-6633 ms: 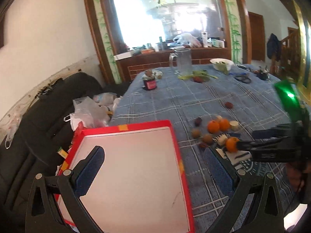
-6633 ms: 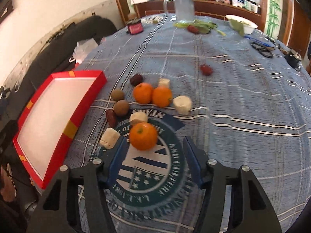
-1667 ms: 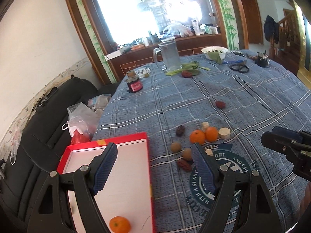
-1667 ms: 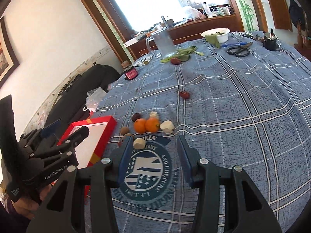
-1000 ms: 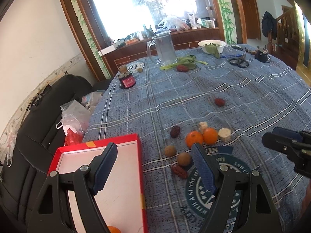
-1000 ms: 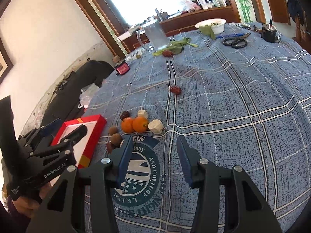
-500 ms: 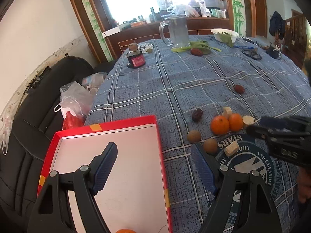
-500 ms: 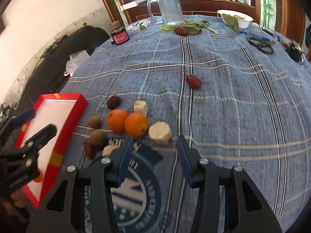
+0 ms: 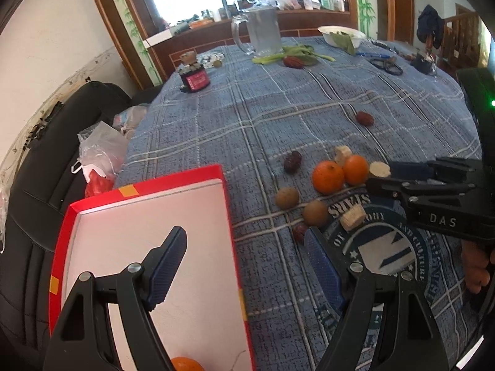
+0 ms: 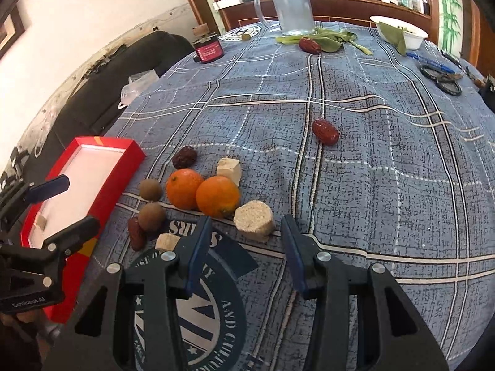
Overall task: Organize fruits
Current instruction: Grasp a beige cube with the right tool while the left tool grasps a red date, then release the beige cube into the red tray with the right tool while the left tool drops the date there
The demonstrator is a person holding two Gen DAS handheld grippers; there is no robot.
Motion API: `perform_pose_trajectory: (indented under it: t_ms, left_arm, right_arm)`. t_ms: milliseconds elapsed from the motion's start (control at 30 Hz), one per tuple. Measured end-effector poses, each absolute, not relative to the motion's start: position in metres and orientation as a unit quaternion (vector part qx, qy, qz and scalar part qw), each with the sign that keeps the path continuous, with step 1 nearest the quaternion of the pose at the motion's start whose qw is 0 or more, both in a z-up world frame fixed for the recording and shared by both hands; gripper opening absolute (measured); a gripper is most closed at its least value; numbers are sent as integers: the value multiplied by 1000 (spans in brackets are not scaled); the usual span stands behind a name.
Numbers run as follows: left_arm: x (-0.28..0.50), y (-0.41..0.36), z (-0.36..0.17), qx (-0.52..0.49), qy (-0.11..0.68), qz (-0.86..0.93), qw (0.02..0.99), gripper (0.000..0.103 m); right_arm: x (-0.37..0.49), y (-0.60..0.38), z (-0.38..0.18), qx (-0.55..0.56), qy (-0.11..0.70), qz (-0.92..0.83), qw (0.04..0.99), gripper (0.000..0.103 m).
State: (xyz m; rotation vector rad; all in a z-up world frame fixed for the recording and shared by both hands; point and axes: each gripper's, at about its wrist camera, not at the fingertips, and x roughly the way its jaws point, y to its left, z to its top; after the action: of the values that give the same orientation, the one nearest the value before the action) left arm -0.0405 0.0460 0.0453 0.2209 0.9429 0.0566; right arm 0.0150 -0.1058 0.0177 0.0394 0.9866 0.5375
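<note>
Two oranges [image 10: 202, 193] lie side by side on the blue checked tablecloth, with brown longans [image 10: 150, 189], dark red dates [image 10: 184, 157] and pale cut chunks [image 10: 254, 220] around them. My right gripper [image 10: 246, 230] is open, its fingers just short of the round pale chunk and the right orange [image 10: 218, 196]. A red tray with a white floor [image 9: 154, 241] sits at the table's left edge and holds one orange [image 9: 185, 364] near its front. My left gripper [image 9: 246, 250] hangs open over the tray's right rim, holding nothing.
A lone date [image 10: 324, 131] lies farther back on the cloth. At the far end stand a glass jug [image 10: 292, 7], green leaves, a white bowl [image 10: 399, 34], a dark jar [image 10: 208, 48] and scissors [image 10: 441, 80]. A black sofa with plastic bags [image 9: 99, 151] flanks the table's left side.
An orange went from the cloth into the tray over the earlier frames. In the last second my right gripper has come down close to the fruit cluster; the left has drifted over the tray's right rim.
</note>
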Motion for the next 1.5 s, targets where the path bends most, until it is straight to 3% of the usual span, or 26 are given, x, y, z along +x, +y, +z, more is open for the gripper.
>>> perform_pose_trajectory:
  t_ms: [500, 600, 700, 867, 1033, 1500]
  left_arm:
    - [-21, 21, 20, 124, 486, -10, 865, 77]
    - [-16, 20, 11, 109, 506, -18, 855, 66]
    - [-15, 17, 9, 114, 505, -22, 855, 64]
    - [-14, 17, 10, 97, 508, -42, 855, 44]
    - [-17, 7, 11, 96, 506, -52, 856, 18]
    - [-71, 60, 71, 66, 431, -26, 900, 16]
  right_arm:
    - [11, -89, 15, -58, 437, 235, 866, 44]
    - [10, -84, 14, -78, 432, 225, 870, 41]
    - [11, -88, 15, -76, 432, 216, 873, 31]
    - [13, -95, 16, -64, 432, 208, 875, 28]
    - [17, -110, 18, -28, 436, 199, 877, 28]
    - [-13, -91, 51, 30, 406, 229, 884, 28]
